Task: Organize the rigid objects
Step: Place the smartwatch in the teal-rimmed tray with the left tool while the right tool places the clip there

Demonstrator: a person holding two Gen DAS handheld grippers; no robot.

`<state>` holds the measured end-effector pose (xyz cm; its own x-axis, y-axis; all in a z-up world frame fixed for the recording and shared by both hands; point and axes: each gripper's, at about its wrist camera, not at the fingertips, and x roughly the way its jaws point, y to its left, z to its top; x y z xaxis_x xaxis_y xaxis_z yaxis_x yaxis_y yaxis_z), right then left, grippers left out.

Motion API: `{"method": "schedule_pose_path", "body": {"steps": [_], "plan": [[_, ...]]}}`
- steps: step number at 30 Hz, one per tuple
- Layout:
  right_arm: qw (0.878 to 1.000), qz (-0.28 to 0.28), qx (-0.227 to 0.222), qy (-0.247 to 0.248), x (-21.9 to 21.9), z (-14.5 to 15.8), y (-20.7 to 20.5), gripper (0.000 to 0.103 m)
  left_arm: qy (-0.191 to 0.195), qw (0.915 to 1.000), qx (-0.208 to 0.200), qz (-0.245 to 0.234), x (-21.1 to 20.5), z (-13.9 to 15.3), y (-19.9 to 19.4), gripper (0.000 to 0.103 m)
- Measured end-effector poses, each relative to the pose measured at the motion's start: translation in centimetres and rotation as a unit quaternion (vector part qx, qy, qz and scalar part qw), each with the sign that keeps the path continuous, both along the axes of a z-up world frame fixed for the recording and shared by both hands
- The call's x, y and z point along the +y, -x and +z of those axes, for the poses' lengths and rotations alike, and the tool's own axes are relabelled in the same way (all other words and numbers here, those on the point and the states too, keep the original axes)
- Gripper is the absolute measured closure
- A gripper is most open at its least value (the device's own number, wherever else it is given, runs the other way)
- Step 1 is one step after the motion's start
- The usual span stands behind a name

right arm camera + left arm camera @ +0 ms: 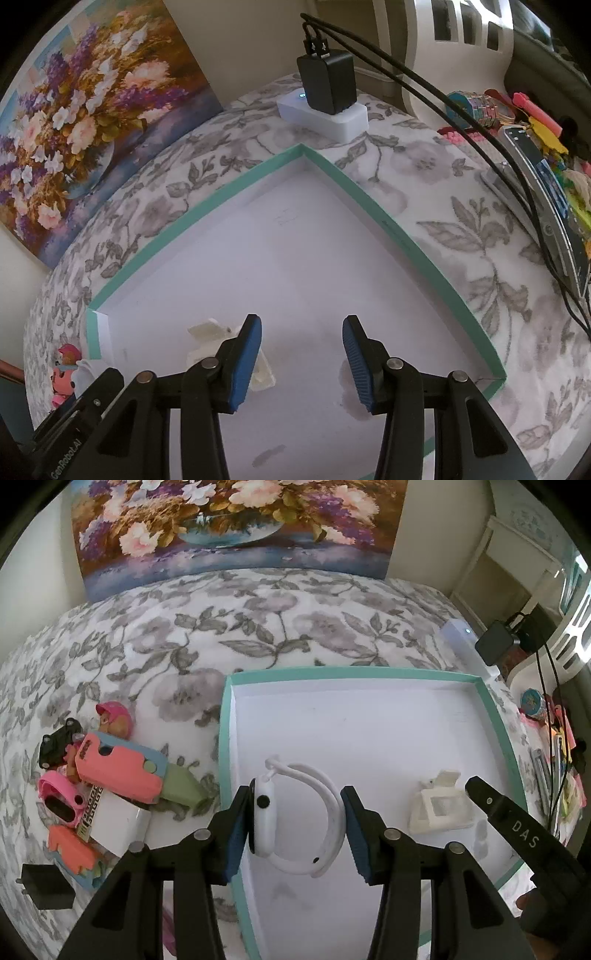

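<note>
Left wrist view is showing your left gripper [295, 827] squeezing the white watch [291, 812] between its blue pads, hanging just over the floor of the teal box [369, 672], so you are wanting to go down slowly and let go only when the watch is sitting flat. Your right gripper [302, 363] is hanging over the same box with its jaws apart and nothing between them, right beside the little white stand [229, 354]; you are doing well if you are keeping it from bumping that stand
</note>
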<state>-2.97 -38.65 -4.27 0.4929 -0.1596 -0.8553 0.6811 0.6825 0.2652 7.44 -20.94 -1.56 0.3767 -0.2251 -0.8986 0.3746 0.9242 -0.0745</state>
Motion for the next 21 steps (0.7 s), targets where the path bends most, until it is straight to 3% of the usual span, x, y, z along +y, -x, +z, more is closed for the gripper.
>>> {"method": "schedule_pose_path", "body": {"steps": [5, 11, 14, 15, 16, 17, 21], "plan": [[1.0, 0.006, 0.0, 0.005, 0.3, 0.3, 0.0, 0.054, -0.001, 1.0, -0.007, 0.0, 0.1, 0.3, 0.3, 0.036], [1.0, 0.021, -0.002, 0.016, 0.8, 0.9, -0.1, 0.053, 0.005, 0.9998, -0.015, 0.011, 0.8, 1.3, 0.4, 0.035], [0.999, 0.033, 0.006, 0.033, 1.3, 1.1, -0.4, 0.045, 0.009, 0.9993, -0.017, 0.032, 2.1, 1.9, 0.1, 0.032], [0.998, 0.039, 0.009, 0.039, 1.6, 1.2, -0.5, 0.041, 0.01, 0.999, -0.017, 0.039, 2.6, 2.0, 0.0, 0.027], [0.998, 0.043, 0.012, 0.044, 1.8, 1.2, -0.6, 0.04, 0.011, 0.9986, -0.018, 0.048, 3.1, 2.2, -0.2, 0.013], [0.997, 0.049, 0.015, 0.05, 2.1, 1.2, -0.7, 0.038, 0.012, 0.9981, -0.02, 0.057, 3.6, 2.3, -0.3, 0.01], [0.995, 0.069, 0.023, 0.063, 3.2, 1.2, -0.9, 0.033, 0.006, 0.9957, -0.025, 0.089, 5.7, 2.8, -0.8, 0.01]]}}
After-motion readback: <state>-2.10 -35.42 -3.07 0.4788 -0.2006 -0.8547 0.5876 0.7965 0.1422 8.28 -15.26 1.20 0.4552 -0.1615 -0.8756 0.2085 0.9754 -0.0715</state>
